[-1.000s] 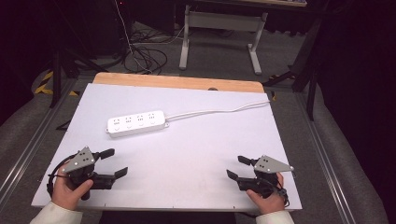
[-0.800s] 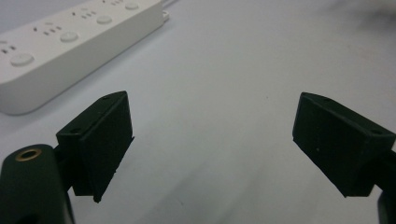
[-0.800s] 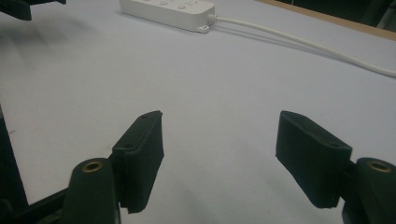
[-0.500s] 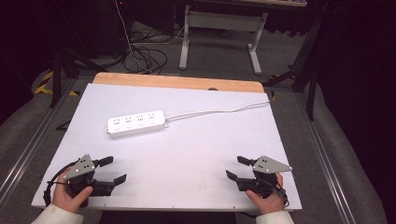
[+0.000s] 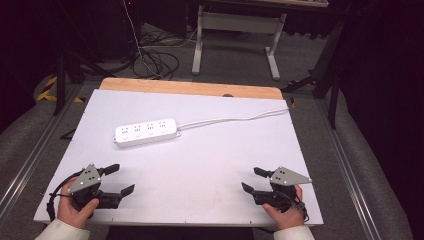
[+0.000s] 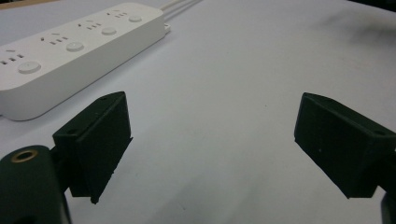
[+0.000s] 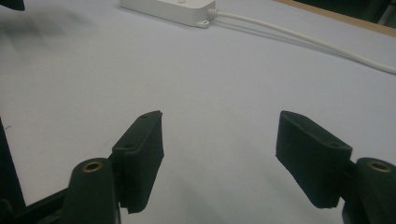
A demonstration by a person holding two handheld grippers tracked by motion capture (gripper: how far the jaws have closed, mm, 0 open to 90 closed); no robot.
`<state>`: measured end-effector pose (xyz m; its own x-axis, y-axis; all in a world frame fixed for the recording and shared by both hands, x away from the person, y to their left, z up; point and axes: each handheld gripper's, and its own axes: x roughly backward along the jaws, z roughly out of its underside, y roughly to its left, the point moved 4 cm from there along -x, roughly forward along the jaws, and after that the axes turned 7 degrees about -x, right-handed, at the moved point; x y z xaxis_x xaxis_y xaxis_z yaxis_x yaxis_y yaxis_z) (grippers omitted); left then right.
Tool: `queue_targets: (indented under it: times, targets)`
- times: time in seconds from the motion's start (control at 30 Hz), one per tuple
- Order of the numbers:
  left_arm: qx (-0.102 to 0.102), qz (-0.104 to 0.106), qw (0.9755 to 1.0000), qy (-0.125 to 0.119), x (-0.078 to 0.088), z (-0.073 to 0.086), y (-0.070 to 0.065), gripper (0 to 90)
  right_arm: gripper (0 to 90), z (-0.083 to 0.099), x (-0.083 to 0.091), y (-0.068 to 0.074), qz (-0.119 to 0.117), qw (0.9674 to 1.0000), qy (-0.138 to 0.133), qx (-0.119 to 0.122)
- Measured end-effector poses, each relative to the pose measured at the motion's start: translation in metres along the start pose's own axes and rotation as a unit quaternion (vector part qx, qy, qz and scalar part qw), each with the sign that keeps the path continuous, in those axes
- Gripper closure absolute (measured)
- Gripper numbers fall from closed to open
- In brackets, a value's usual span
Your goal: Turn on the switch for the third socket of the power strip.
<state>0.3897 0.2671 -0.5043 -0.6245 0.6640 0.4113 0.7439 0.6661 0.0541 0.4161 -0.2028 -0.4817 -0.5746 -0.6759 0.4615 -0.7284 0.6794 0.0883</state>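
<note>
Now, board point(image 5: 210, 150): we see a white sheet on a wooden table, bare along its near edge.
Strip: our power strip point(image 5: 146, 132) lies flat toward the far-left part of the board, sockets up.
Cord point(image 5: 235, 119): it runs from the strip's right end to the far-right corner.
Left gripper point(image 5: 116, 179): we hold it at the near-left corner, jaws wide, empty, well apart from the strip.
Right gripper point(image 5: 253, 179): we hold it near the near-right corner, jaws wide, empty.
</note>
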Motion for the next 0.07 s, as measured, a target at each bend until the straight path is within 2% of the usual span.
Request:
queue_targets:
  times: [0.07]
  targets:
    - [0.011,0.003,0.9999,-0.002,0.0,-0.0005,-0.0009,10.6,32.8,0.0001,0.0001,-0.0002,0.0,1.0,0.0,0.0]
